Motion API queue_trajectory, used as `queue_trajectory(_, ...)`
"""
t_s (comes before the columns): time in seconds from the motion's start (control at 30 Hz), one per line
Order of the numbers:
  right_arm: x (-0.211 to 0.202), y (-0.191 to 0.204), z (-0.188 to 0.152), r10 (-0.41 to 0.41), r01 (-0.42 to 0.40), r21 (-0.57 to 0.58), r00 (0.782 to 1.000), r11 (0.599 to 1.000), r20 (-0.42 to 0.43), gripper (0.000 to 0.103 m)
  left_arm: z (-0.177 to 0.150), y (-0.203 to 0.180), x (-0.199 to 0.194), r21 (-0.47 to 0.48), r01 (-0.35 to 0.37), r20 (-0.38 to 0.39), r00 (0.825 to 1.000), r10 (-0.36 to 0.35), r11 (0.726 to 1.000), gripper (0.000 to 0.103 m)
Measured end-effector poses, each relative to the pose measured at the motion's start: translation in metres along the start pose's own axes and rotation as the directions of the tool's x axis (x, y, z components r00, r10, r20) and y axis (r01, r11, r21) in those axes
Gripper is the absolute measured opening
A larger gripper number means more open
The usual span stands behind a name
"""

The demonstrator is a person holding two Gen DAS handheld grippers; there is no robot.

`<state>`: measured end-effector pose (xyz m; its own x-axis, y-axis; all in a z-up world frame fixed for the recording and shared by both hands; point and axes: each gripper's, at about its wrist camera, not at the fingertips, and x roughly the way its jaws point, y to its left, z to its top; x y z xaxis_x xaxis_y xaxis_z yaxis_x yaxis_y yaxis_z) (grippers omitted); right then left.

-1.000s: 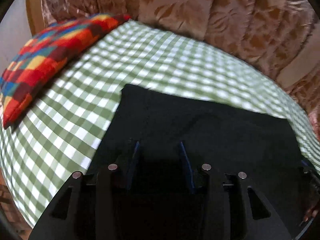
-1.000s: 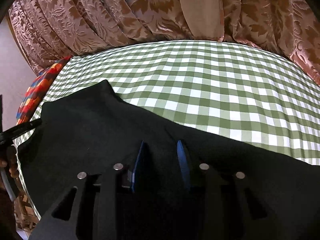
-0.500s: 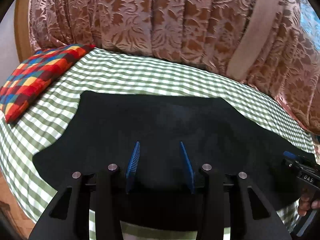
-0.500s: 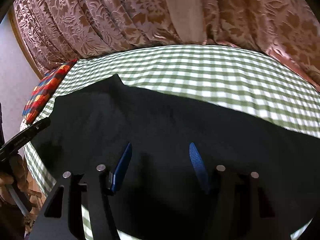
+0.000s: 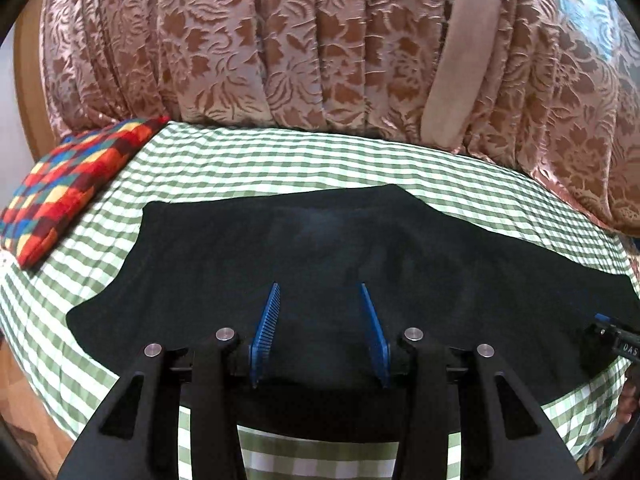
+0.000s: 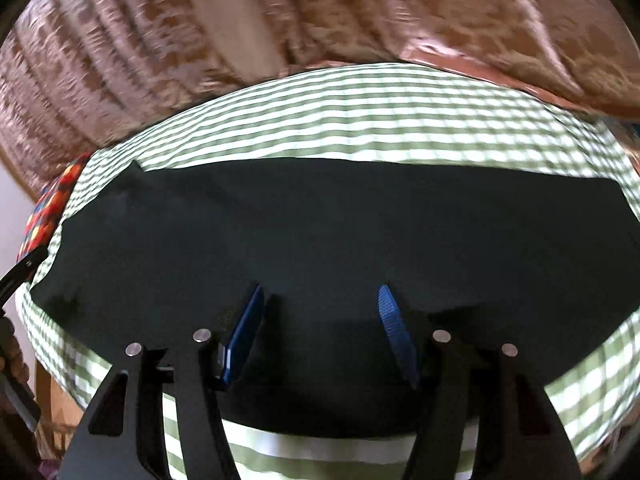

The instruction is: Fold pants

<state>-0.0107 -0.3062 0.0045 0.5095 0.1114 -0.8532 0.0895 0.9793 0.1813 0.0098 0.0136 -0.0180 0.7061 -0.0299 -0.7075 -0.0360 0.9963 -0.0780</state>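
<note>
Black pants (image 5: 320, 256) lie flat on the green-and-white checked bedsheet (image 5: 280, 168), folded lengthwise into one long dark shape. My left gripper (image 5: 320, 292) is open and empty, held above the near edge of the pants. My right gripper (image 6: 320, 294) is open and empty above the pants (image 6: 340, 220) near their near edge. The right gripper's tip also shows at the far right of the left wrist view (image 5: 612, 344). The left gripper's edge shows at the left of the right wrist view (image 6: 20, 272).
A multicoloured patchwork pillow (image 5: 68, 184) lies at the left end of the bed. Brown floral curtains (image 5: 320, 48) hang behind the bed. The bed's near edge (image 5: 320, 460) is just below the grippers.
Both grippers have pulled back and up from the pants. The right jaws have spread wider. The pants now lie spread and flat, with the whole length in view.
</note>
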Motion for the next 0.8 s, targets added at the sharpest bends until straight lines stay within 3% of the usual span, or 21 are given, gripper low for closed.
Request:
queue_trajectory(0.13, -0.001, -0.025, -0.007, -0.042, 0.042, 0.052, 0.999, 0.998, -0.003, 0.059, 0.0, -0.015, -0.004, 0.037, 0.003, 0.009, 1.0, -0.004, 0.999, 0.04)
queue_trajectory(0.37, 0.006, -0.045, -0.017, -0.025, 0.024, 0.084, 1.0, 0.996, 0.01, 0.056, -0.003, -0.038, -0.003, 0.127, -0.001, 0.02, 1.0, -0.002, 0.992, 0.04)
queue_trajectory(0.8, 0.012, -0.036, -0.014, -0.001, 0.003, 0.059, 1.0, 0.998, -0.029, 0.076, -0.013, -0.073, 0.019, 0.24, 0.08, -0.019, 0.997, -0.078, 0.967, 0.04)
